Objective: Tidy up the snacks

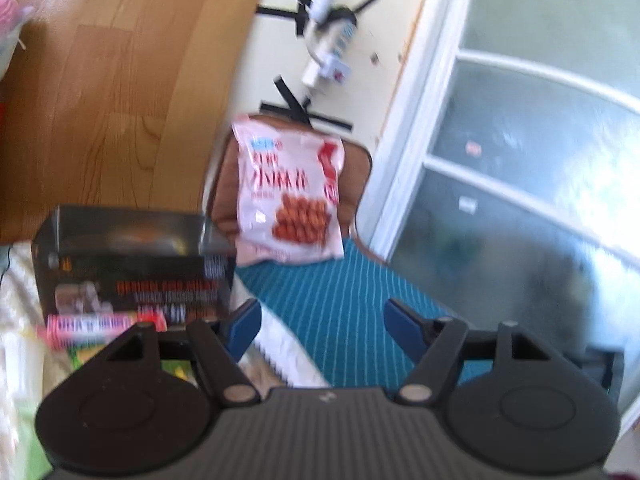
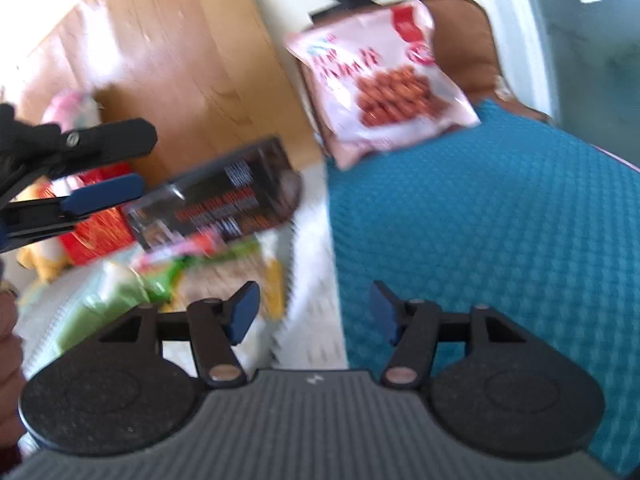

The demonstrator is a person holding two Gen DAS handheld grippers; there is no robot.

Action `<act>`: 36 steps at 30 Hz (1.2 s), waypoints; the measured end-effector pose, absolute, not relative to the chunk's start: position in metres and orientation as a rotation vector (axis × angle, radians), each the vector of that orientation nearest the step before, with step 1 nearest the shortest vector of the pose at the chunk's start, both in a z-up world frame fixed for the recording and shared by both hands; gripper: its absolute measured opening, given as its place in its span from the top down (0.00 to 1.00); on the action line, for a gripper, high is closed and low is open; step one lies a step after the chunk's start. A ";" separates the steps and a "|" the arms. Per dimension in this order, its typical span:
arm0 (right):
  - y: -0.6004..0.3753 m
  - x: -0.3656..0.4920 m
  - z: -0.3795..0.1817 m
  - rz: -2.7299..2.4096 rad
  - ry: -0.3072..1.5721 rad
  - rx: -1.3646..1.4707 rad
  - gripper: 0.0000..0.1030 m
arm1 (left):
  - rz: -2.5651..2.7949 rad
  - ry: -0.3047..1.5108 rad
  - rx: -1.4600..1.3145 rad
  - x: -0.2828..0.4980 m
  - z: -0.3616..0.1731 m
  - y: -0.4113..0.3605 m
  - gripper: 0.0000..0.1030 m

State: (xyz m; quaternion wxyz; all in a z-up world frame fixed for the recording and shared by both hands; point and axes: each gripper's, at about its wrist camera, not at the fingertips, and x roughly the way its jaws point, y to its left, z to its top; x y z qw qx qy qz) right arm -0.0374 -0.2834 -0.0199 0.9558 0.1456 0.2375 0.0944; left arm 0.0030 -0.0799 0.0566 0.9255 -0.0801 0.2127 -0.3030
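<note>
Pink snack bag [image 1: 290,188] propped upright against brown chair back [image 1: 356,168] at far edge of teal cushion [image 1: 340,308]; judged light, soft, crinkly and slippery, contents crushable, best pinched at top seam or side edge rather than across middle. Left gripper [image 1: 322,322] and right gripper [image 2: 314,310] both with fingers apart, nothing between. Dark box [image 1: 136,264] standing just left of bag atop loose green and pink packets [image 2: 192,276]; box corner close to bag, otherwise approach over cushion unobstructed.
</note>
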 end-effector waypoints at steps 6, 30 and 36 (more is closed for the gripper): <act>-0.267 -0.038 -0.023 0.113 0.471 0.175 0.39 | -0.523 0.421 -0.082 -0.015 0.024 -0.073 0.32; -0.273 -0.044 -0.026 0.222 0.442 0.231 0.39 | -0.057 0.147 0.088 -0.059 0.021 -0.075 0.20; -0.272 -0.046 -0.024 0.246 0.433 0.233 0.39 | -0.036 0.212 0.007 -0.064 0.031 -0.058 0.17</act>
